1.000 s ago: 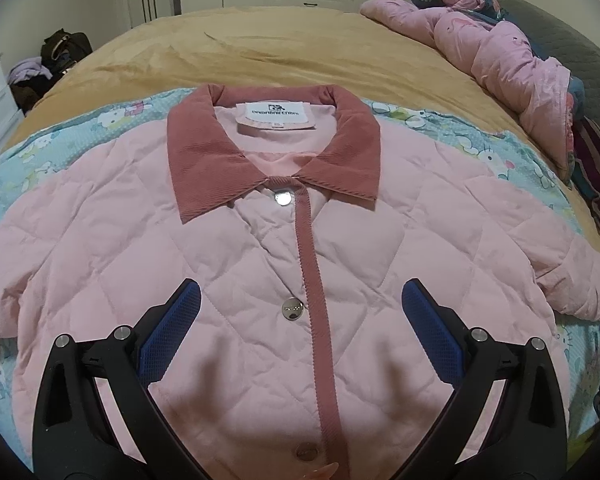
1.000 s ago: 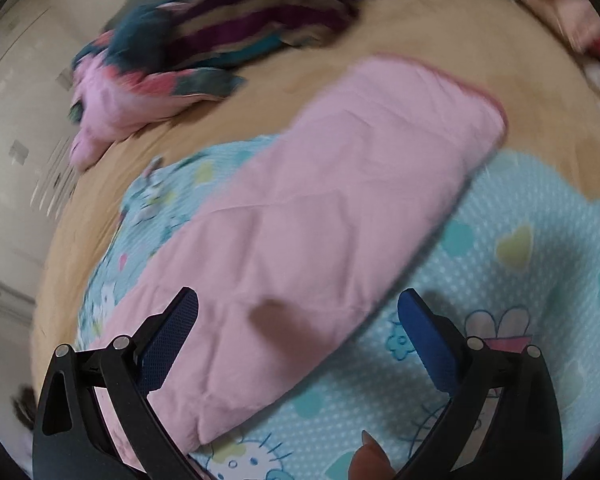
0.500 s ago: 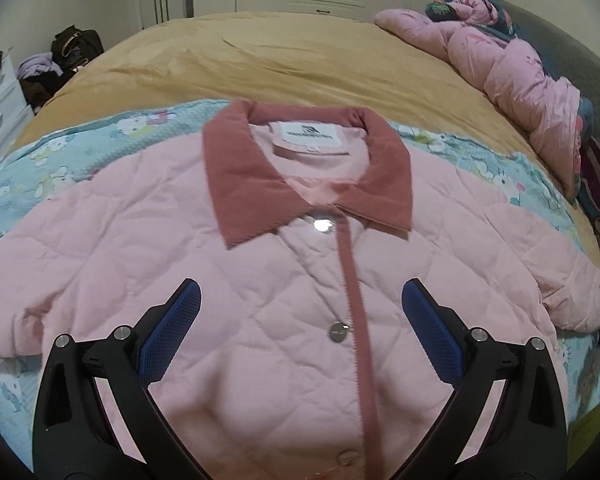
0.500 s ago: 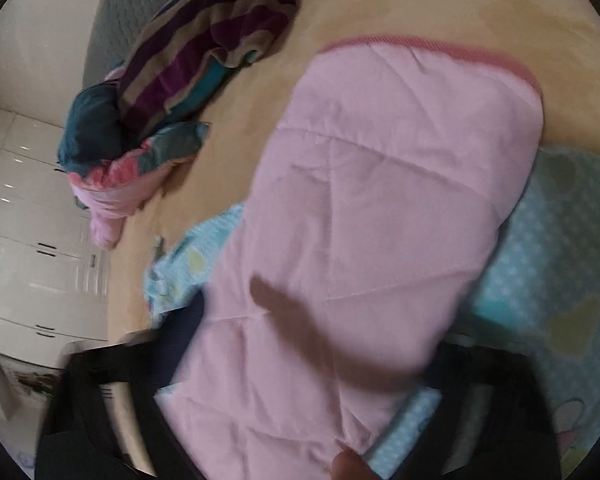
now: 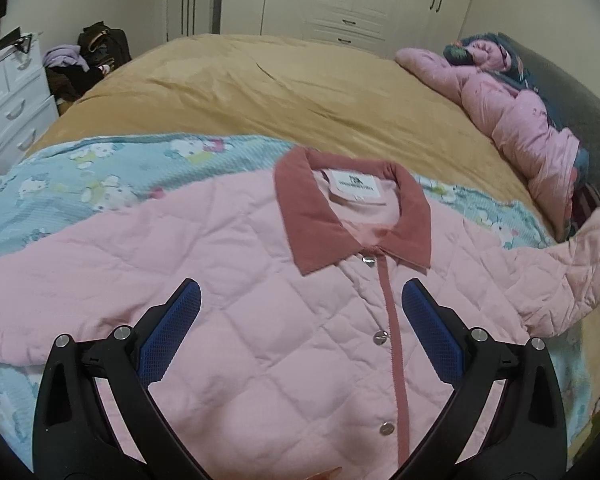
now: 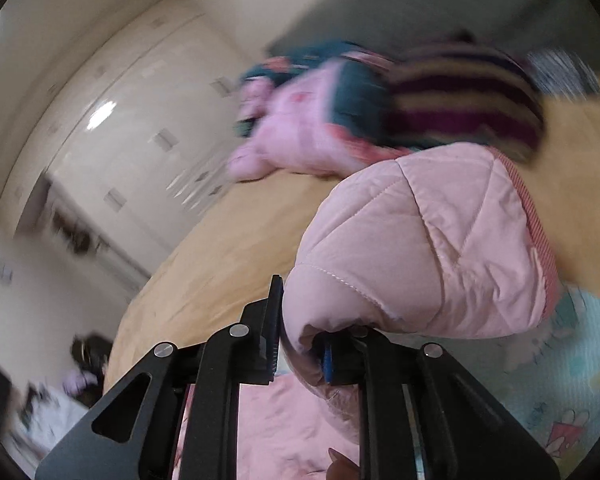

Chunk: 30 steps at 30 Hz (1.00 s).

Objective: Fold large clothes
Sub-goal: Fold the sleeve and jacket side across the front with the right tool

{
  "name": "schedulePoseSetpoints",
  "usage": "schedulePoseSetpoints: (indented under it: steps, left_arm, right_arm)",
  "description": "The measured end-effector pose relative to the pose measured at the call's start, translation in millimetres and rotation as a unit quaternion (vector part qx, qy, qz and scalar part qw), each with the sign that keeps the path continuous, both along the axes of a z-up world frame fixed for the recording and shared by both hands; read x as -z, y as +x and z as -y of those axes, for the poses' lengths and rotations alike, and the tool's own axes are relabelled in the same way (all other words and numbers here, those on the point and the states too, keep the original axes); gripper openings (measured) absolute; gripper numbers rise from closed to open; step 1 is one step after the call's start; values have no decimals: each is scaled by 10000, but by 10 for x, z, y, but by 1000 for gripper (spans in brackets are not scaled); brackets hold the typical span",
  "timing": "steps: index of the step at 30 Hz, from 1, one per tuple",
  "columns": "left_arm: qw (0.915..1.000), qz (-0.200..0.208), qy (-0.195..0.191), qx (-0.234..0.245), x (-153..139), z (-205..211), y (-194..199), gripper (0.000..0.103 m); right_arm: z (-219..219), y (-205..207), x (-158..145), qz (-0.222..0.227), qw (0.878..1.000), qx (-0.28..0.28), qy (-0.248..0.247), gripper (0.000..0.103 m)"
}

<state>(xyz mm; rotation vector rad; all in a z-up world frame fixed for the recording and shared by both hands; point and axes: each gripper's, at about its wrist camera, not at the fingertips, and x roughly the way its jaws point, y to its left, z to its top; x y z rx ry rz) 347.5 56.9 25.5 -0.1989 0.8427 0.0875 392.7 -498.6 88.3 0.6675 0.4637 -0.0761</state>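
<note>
Pinching the sleeve (image 6: 420, 248) of the pink jacket (image 5: 260, 300), my right gripper (image 6: 300, 354) has just closed its jaws on the fabric, and the cuff end bulges beyond them, blocking much of that view. My left gripper (image 5: 300, 332) hangs spread wide over the jacket's front, gripping nothing. The jacket lies buttoned and face up on the near part of the bed, on a blue cartoon blanket (image 5: 100, 176) over a tan bedspread (image 5: 260, 88). Far right, a pile of clothes (image 5: 512, 112) lies by the headboard. A white dresser (image 5: 12, 100) stands far left.
</note>
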Motion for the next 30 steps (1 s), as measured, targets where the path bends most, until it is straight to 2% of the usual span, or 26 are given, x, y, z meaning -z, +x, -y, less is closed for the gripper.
schedulePoseSetpoints:
  steps: [3, 7, 12, 16, 21, 30]
  left_arm:
    - [9999, 84, -52, -59, -104, -169, -84, 94]
    - [9999, 98, -17, -122, -195, -363, -168, 94]
    - [9997, 193, -89, -147, -319, -590, -263, 94]
    - [9993, 306, -104, -193, -421, -765, -320, 94]
    - [9990, 340, -169, -219, -431, -930, -344, 94]
    - [9982, 236, -535, -144, -202, -1127, -343, 94]
  right_arm:
    - [-526, 41, -348, 211, 9976, -473, -456, 15]
    - [-1105, 75, -607, 343, 9901, -925, -998, 15]
    - [-1833, 79, -676, 335, 9762, -1433, -1590, 15]
    - [-2282, 217, -567, 253, 9631, -1816, -1972, 15]
    - [-2873, 198, -316, 142, 9461, -2303, -2271, 15]
    - [-3666, 153, 423, -305, 9211, -3017, -2442, 15]
